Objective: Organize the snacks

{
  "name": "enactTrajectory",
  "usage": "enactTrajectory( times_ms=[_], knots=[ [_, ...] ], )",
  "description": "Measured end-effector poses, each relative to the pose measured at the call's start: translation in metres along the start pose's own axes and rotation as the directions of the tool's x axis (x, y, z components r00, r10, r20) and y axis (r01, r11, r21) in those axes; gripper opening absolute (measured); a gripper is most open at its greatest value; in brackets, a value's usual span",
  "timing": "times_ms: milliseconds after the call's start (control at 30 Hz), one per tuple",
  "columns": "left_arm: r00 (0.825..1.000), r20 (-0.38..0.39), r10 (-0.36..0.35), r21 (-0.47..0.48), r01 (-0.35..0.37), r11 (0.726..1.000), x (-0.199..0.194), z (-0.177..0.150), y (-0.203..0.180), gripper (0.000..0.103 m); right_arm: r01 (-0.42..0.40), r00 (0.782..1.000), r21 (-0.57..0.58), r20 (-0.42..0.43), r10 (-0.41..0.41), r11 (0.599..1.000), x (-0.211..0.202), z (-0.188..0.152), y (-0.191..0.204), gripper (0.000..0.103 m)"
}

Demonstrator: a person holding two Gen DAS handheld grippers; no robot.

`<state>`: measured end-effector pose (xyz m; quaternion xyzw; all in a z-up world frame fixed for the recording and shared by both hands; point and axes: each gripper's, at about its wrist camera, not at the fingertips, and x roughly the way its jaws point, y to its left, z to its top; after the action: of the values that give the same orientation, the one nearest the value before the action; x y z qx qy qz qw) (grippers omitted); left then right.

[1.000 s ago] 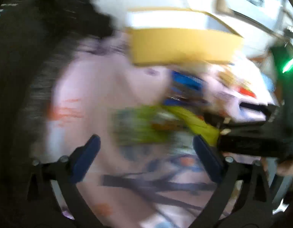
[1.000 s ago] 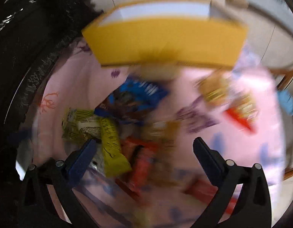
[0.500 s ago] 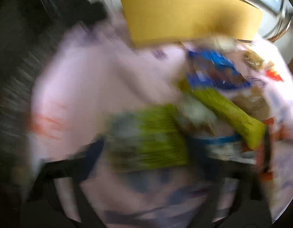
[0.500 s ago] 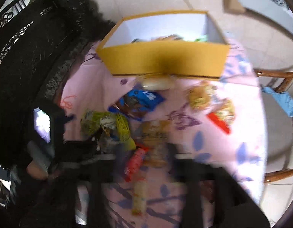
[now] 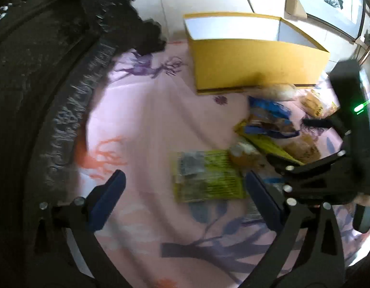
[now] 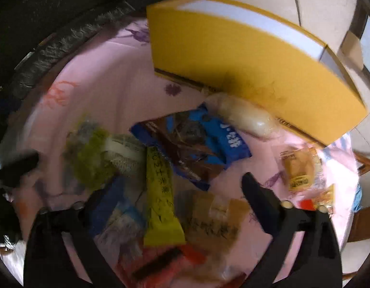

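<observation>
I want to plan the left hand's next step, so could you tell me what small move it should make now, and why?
Probably lower the left tongs onto the green packet. Their jaws are opening with nothing gripped, and that packet lies flat on the cloth just ahead, clear of the yellow box.

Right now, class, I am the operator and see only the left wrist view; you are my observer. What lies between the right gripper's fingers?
Observer: The right gripper is closing above a long yellow bar wrapper; as far as I can see, neither finger presses on it.
Operator: Anything beside that bar?
Observer: A tan translucent packet lies just to its right, also between the fingers.
Operator: What does that gripper hide from me?
Observer: A red wrapper lies past the bar's near end, at the bottom of the right wrist view.
</observation>
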<state>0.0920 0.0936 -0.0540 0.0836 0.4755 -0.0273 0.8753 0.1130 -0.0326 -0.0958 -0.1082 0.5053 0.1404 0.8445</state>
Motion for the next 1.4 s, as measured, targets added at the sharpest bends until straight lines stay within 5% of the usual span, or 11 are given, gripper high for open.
enactTrajectory(
  times_ms=[100, 400, 600, 700, 833, 933, 1067, 1167, 1233, 1333, 1400],
  knots=[
    [0.99, -0.064, 0.127, 0.049, -0.124, 0.991, 0.019, -0.006, -0.001, 0.101, -0.015, 0.998, 0.042, -0.067, 0.018, 0.999, 0.017, -0.011, 0.001, 0.029],
    [0.991, -0.077, 0.113, 0.241, -0.091, 0.966, 0.055, -0.013, -0.021, 0.101, -0.105, 0.994, 0.055, 0.034, 0.103, 0.993, -0.079, -0.009, -0.016, 0.019],
    [0.996, 0.024, 0.09, 0.672, -0.083, 0.736, 0.065, -0.017, -0.054, 0.101, -0.082, 0.991, 0.118, 0.118, 0.068, 0.99, -0.137, -0.009, -0.058, 0.019],
    [0.994, -0.087, -0.065, 0.587, 0.104, 0.803, 0.078, -0.006, -0.04, 0.1, -0.085, 0.985, 0.169, 0.165, 0.057, 0.982, -0.15, -0.015, -0.075, 0.019],
    [0.97, -0.131, -0.205, 0.173, 0.226, 0.959, 0.089, -0.006, -0.01, 0.077, -0.066, 0.983, 0.224, 0.18, 0.025, 0.972, -0.157, -0.024, -0.095, 0.027],
    [0.98, -0.145, -0.137, 0.3, 0.176, 0.938, 0.077, -0.018, -0.025, 0.068, -0.042, 0.985, 0.247, 0.174, -0.002, 0.968, -0.144, -0.036, -0.103, 0.068],
    [0.973, -0.196, -0.123, 0.313, 0.181, 0.932, 0.066, -0.022, -0.029, 0.057, -0.072, 0.993, 0.147, 0.103, 0.058, 0.987, -0.11, -0.041, -0.092, 0.079],
    [0.964, -0.202, -0.176, 0.19, 0.215, 0.958, 0.054, -0.019, -0.025, 0.018, -0.125, 0.991, 0.015, 0.041, 0.124, 0.992, -0.087, -0.043, -0.068, 0.079],
    [0.945, -0.214, -0.246, 0.053, 0.262, 0.964, 0.05, -0.021, -0.015, 0.016, -0.168, 0.986, -0.043, 0.014, 0.169, 0.985, -0.077, -0.04, -0.058, 0.079],
    [0.96, -0.203, -0.192, 0.036, 0.204, 0.978, 0.039, -0.031, -0.009, 0.023, -0.161, 0.987, -0.17, -0.053, 0.154, 0.972, -0.06, -0.033, -0.035, 0.08],
    [0.974, -0.182, -0.132, 0.018, 0.137, 0.99, 0.03, -0.038, -0.002, 0.083, -0.14, 0.99, -0.267, -0.059, 0.129, 0.953, -0.052, -0.03, -0.02, 0.086]
  ],
)
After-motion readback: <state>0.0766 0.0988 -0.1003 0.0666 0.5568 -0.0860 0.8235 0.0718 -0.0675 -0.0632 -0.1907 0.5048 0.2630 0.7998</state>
